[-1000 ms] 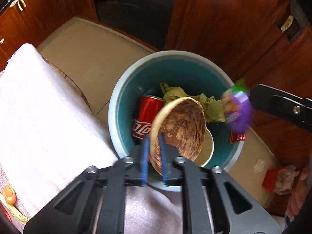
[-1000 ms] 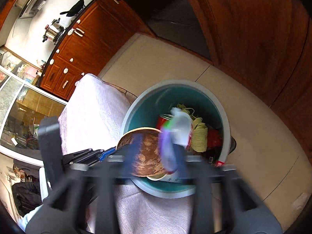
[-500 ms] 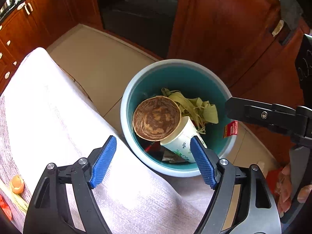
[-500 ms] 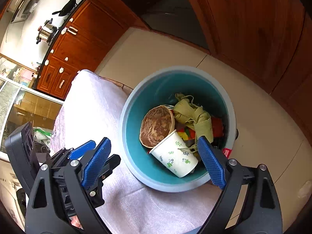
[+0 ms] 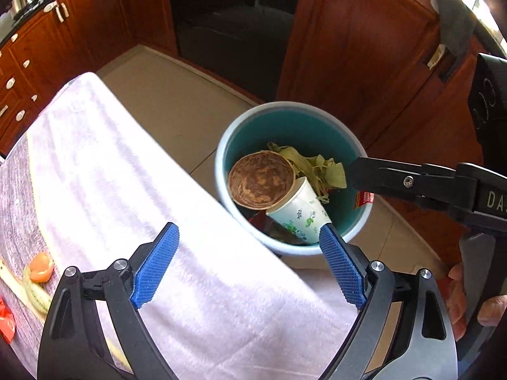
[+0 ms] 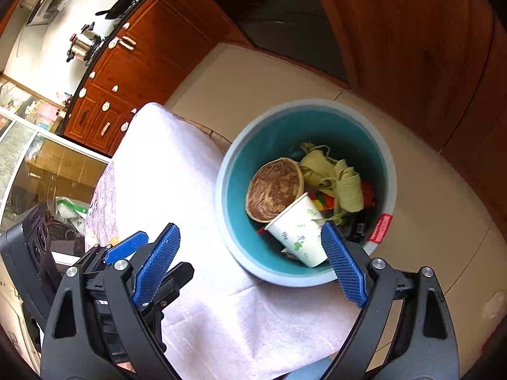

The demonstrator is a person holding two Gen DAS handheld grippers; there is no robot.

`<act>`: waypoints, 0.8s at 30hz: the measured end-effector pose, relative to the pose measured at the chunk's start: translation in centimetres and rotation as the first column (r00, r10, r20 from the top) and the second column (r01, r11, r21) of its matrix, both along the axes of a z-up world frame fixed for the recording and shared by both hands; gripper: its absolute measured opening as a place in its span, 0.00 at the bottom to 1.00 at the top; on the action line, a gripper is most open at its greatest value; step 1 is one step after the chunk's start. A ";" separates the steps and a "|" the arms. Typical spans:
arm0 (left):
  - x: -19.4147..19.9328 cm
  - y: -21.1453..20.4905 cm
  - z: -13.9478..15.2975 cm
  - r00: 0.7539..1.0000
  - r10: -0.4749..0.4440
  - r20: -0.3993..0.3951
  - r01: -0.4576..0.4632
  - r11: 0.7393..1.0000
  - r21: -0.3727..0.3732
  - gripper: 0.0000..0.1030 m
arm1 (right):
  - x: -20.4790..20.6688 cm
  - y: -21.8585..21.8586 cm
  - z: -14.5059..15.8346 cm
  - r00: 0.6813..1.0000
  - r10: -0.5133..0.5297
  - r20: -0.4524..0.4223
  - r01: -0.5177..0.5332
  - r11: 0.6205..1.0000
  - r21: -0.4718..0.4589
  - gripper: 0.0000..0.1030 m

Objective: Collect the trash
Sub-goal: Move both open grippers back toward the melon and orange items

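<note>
Both the left gripper (image 5: 250,266) and right gripper (image 6: 252,266) gape wide, holding nothing. At frame centre, the round teal plastic bin (image 6: 388,171) contains a brown-stained paper bowl (image 6: 274,190) and a white leaf-printed paper cup (image 6: 298,231).

Ahead of my tools the floor (image 5: 177,117) is pale beige tile with thin grout lines, and reddish-brown wooden cabinets (image 6: 126,72) with pale handles run along the far left under a dark countertop (image 6: 104,50). On that counter I see a steel pot (image 6: 83,44) and a dark pan (image 6: 118,8) against a white wall (image 6: 57,41). Tall wooden doors (image 5: 355,57) rise ahead to the right, a dark opening (image 5: 231,28) sits straight beyond, glass panels (image 6: 38,164) stand far left, and bright daylight washes over the white towel-covered table (image 5: 133,196) just below.
</note>
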State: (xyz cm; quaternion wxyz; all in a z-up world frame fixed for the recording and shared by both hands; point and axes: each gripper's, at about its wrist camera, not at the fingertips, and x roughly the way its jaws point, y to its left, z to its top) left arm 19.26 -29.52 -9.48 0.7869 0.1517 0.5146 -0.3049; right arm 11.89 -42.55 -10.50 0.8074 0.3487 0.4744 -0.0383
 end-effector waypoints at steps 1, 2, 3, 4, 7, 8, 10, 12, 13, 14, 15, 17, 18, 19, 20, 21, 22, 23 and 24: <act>-0.1 0.5 0.2 1.000 0.008 0.002 -0.008 1.000 -0.002 0.89 | 0.0 0.4 0.1 1.000 0.004 0.002 -0.004 1.000 0.001 0.86; -0.1 1.1 0.4 1.000 0.017 0.003 -0.017 1.000 -0.004 0.90 | 0.0 0.9 0.3 1.000 0.008 0.007 -0.008 1.000 0.000 0.87; -0.2 1.7 0.5 1.000 0.028 0.004 -0.028 1.000 -0.006 0.90 | 0.0 1.4 0.5 1.000 0.015 0.012 -0.015 1.000 -0.003 0.87; -0.2 2.4 0.6 0.999 0.038 0.006 -0.038 0.999 -0.008 0.90 | 0.0 2.0 0.7 1.000 0.022 0.015 -0.022 1.000 -0.006 0.87; -0.3 4.2 1.0 0.998 0.064 0.011 -0.064 0.998 -0.014 0.91 | 0.4 3.6 1.2 0.999 0.050 0.020 -0.050 0.999 -0.009 0.88; -0.3 4.9 1.1 0.997 0.073 0.012 -0.073 0.997 -0.017 0.91 | 0.6 4.3 1.3 0.998 0.062 0.021 -0.062 0.998 -0.012 0.88; -0.4 6.4 1.3 0.996 0.092 0.016 -0.092 0.996 -0.020 0.92 | 0.8 5.9 1.7 0.996 0.086 0.024 -0.085 0.996 -0.019 0.88; -0.3 8.1 1.3 0.993 0.116 0.019 -0.116 0.993 -0.021 0.92 | 1.3 7.4 1.9 0.993 0.115 0.025 -0.114 0.993 -0.021 0.88; -0.1 8.9 1.3 0.991 0.131 0.020 -0.130 0.991 -0.021 0.92 | 1.5 8.2 2.0 0.991 0.130 0.026 -0.129 0.991 -0.023 0.88; 0.0 9.8 1.3 0.989 0.148 0.021 -0.148 0.989 -0.019 0.92 | 1.7 9.0 2.1 0.989 0.144 0.025 -0.143 0.989 -0.025 0.88; 0.3 10.7 1.3 0.986 0.165 0.021 -0.165 0.986 -0.018 0.93 | 2.0 9.9 2.2 0.987 0.160 0.025 -0.159 0.987 -0.024 0.88; 0.9 12.6 1.1 0.978 0.210 0.014 -0.210 0.978 -0.020 0.93 | 2.5 11.2 2.3 0.983 0.183 0.026 -0.183 0.983 -0.022 0.88; 1.3 13.6 1.0 0.972 0.235 0.010 -0.235 0.972 -0.021 0.93 | 2.7 11.9 2.4 0.981 0.192 0.027 -0.192 0.981 -0.023 0.88; 1.7 14.7 0.9 0.964 0.265 0.007 -0.265 0.964 -0.022 0.93 | 3.0 12.4 2.5 0.980 0.198 0.028 -0.198 0.980 -0.022 0.88; 2.1 15.6 0.8 0.957 0.290 0.006 -0.290 0.957 -0.021 0.93 | 3.1 12.9 2.4 0.979 0.204 0.027 -0.203 0.979 -0.021 0.88; 2.5 17.1 1.0 0.947 0.322 0.011 -0.322 0.947 -0.018 0.93 | 3.4 13.4 2.3 0.977 0.210 0.025 -0.210 0.978 -0.020 0.88; 2.9 18.2 0.9 0.933 0.360 0.020 -0.359 0.933 -0.012 0.93 | 3.5 13.9 2.2 0.976 0.217 0.022 -0.216 0.976 -0.019 0.88; 3.3 19.4 0.7 0.917 0.399 0.025 -0.399 0.917 -0.008 0.93 | 3.7 14.3 1.9 0.974 0.225 0.018 -0.225 0.974 -0.017 0.88; 3.8 20.4 0.6 0.905 0.425 0.021 -0.425 0.905 -0.007 0.93 | 3.7 14.3 1.9 0.974 0.225 0.018 -0.225 0.974 -0.017 0.88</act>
